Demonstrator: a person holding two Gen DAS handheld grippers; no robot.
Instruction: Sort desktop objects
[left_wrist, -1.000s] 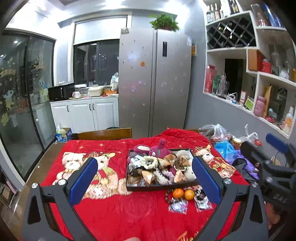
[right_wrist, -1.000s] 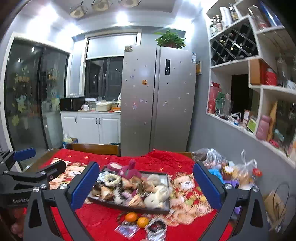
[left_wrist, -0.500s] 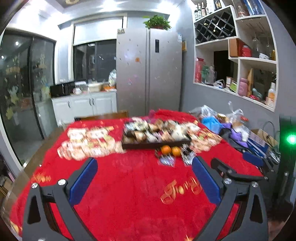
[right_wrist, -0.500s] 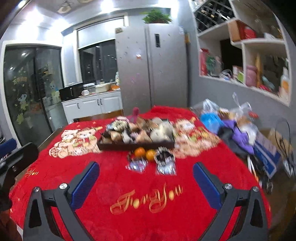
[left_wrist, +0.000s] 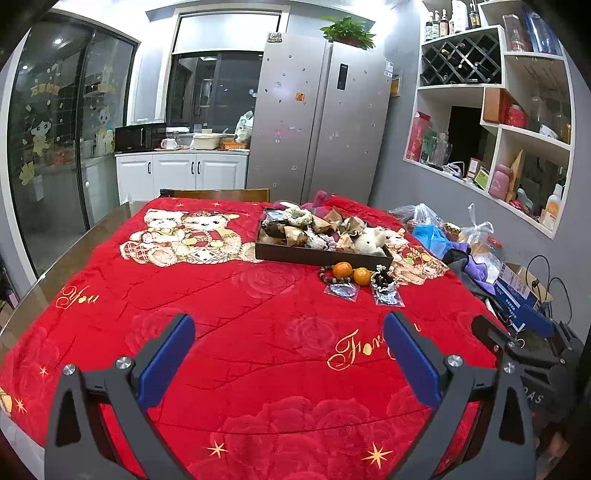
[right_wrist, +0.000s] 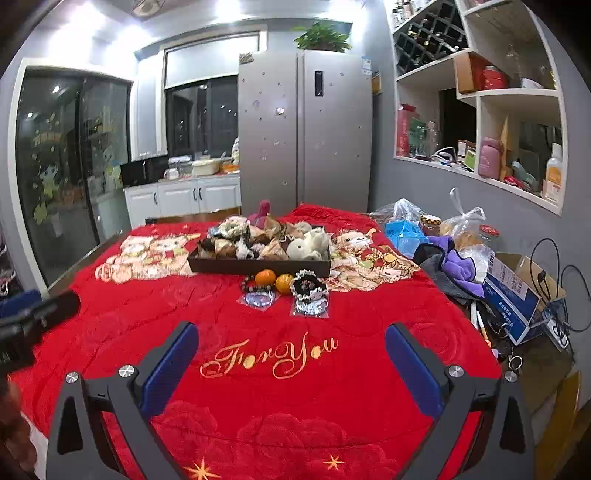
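Both grippers are drawn back from the dark tray (left_wrist: 321, 254), which is now seen farther off. Left gripper (left_wrist: 288, 354) and right gripper (right_wrist: 291, 356) jaws are spread, empty. Two oranges (right_wrist: 275, 280) lie just before the tray; a centred, gentle grip is advised.

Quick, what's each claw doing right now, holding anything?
Left claw: open, holding nothing.
Right claw: open, holding nothing.
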